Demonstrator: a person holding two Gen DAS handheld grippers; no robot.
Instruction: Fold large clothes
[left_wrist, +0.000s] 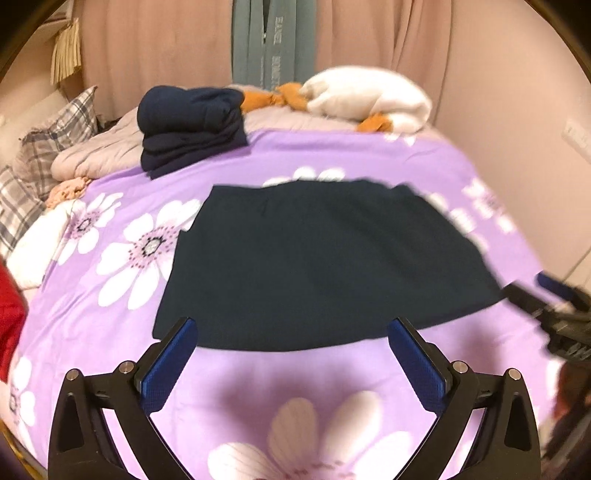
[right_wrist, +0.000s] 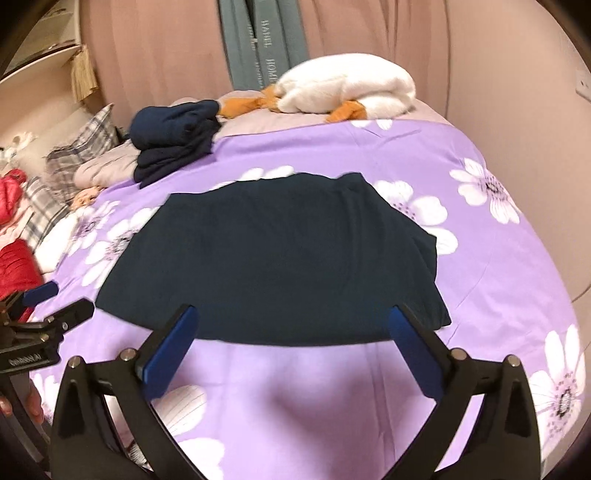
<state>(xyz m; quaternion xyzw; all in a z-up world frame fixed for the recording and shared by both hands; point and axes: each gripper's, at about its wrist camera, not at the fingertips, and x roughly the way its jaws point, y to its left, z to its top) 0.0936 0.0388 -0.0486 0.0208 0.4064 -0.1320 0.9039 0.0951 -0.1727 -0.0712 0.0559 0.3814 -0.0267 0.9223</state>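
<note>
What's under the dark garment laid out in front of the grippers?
The dark garment lies flat on the purple flowered bedspread, which shows all round it. Whatever is directly beneath the cloth is covered.

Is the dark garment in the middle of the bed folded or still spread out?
Partly folded. The dark garment lies flat on the purple bedspread as a compact panel, with a layered edge at its right side and no sleeves sticking out.

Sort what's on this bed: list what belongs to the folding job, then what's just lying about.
For the job:
dark garment spread flat
folded navy stack
left gripper, open
right gripper, open

Lying about:
white plush duck
plaid pillow
red item
floral purple cover
</note>
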